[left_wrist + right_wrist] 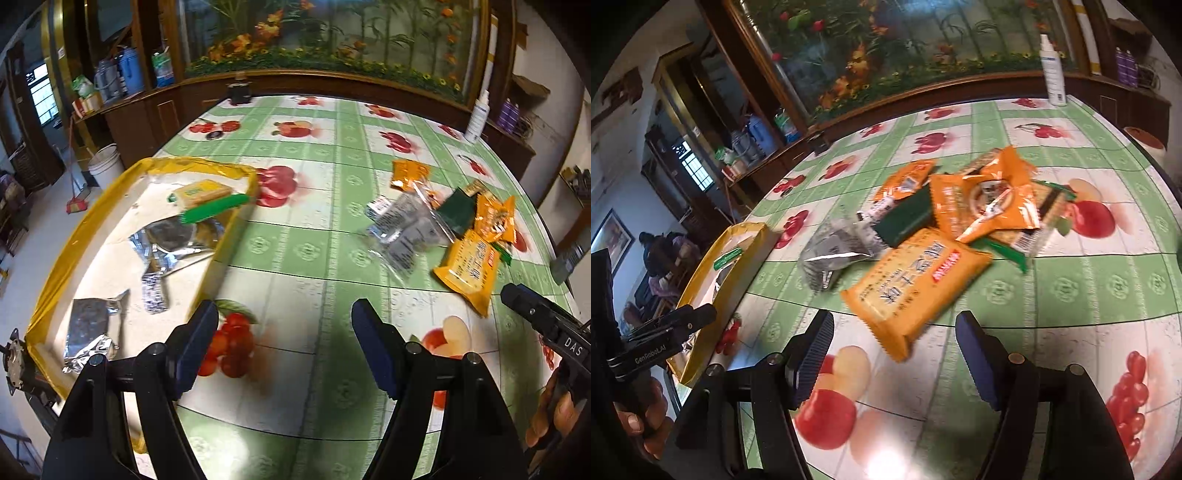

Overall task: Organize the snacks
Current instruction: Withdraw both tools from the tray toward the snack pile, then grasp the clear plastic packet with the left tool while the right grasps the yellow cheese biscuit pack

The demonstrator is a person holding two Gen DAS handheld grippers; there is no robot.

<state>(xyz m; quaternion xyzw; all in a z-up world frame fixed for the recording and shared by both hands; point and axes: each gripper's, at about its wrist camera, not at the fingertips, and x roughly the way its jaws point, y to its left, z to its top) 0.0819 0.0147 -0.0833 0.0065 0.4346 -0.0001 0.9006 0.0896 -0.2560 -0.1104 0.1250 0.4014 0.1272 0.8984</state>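
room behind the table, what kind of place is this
Probably a lived-in home dining room: a fruit-print tablecloth, a wooden cabinet crowded with bottles, and a broom beside a bucket.

Open tablecloth (295, 280) is lying ahead of my left gripper (284, 347), jaws spread and holding nothing. At ten o'clock, the yellow-rimmed tray (55, 280) wall is blocking passage. At two o'clock, a snack pile (443, 229) is crowding the way. My right gripper (894, 354), also spread, is facing the big orange packet (916, 284) at twelve.
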